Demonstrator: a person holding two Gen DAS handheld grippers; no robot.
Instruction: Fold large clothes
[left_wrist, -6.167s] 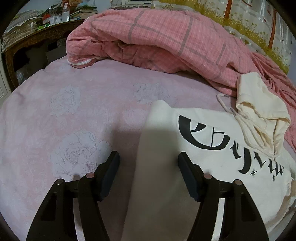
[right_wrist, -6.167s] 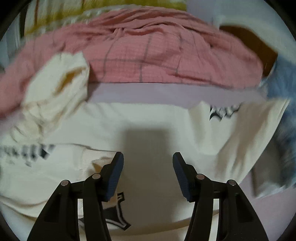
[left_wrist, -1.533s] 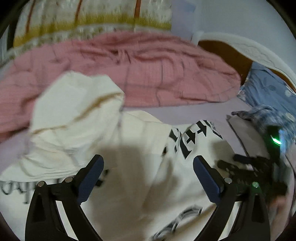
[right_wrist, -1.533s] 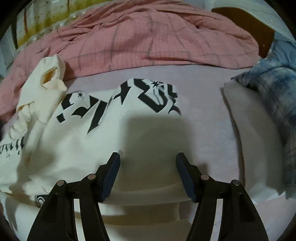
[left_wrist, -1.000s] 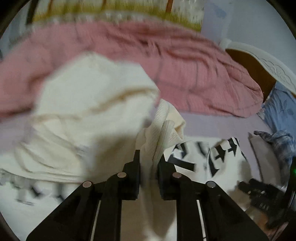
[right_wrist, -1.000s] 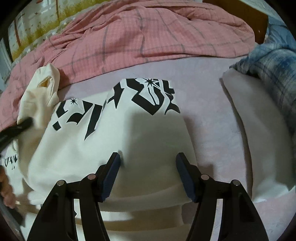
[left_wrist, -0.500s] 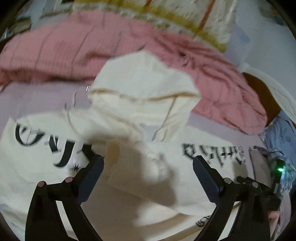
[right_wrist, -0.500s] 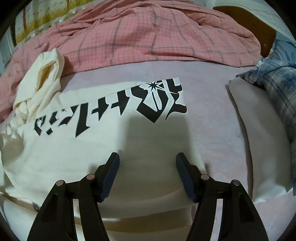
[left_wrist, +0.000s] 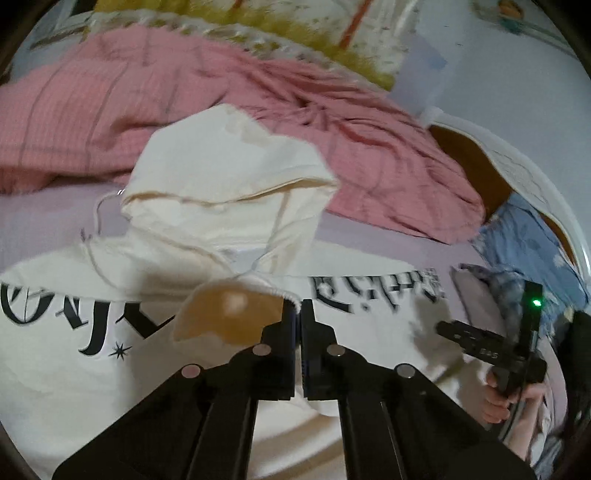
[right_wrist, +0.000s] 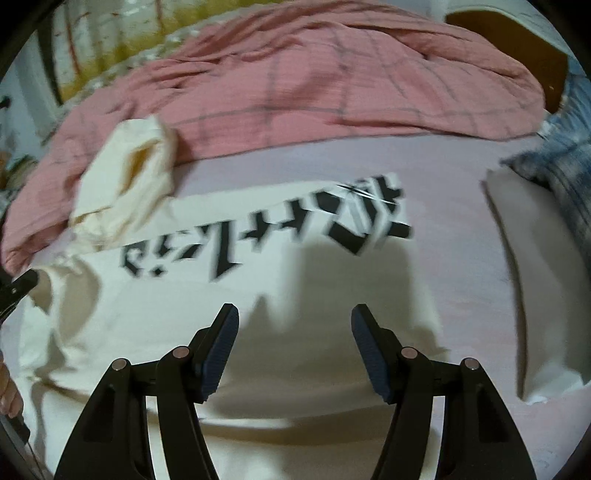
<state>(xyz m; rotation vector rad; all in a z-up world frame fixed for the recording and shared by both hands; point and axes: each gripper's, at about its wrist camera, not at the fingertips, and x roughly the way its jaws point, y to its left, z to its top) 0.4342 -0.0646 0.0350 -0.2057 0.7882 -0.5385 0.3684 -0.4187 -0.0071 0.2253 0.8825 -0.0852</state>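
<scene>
A cream hoodie (left_wrist: 369, 332) with black lettering lies spread on the bed, its hood (left_wrist: 229, 177) toward the pink quilt. My left gripper (left_wrist: 298, 314) is shut, and its tips pinch the ribbed edge of a sleeve cuff (left_wrist: 229, 314) that gapes open just left of the jaws, below the hood. In the right wrist view the hoodie (right_wrist: 295, 240) fills the middle with a lettered sleeve folded across it and the hood (right_wrist: 129, 177) at upper left. Above its lower body my right gripper (right_wrist: 293, 317) hovers open with nothing between its fingers. It also shows in the left wrist view as the right gripper (left_wrist: 491, 347), held in a hand (left_wrist: 495, 406).
A crumpled pink plaid quilt (right_wrist: 332, 74) lies along the far side of the lilac bedsheet (right_wrist: 461, 221). At the right are a blue plaid garment (right_wrist: 565, 184), a pale folded piece (right_wrist: 524, 295) and a wooden headboard (left_wrist: 461, 155).
The left jaws stood wide open over the hoodie half a second ago and are now shut on the cuff's edge. The lettered sleeve lies straighter across the body. The right gripper stayed open.
</scene>
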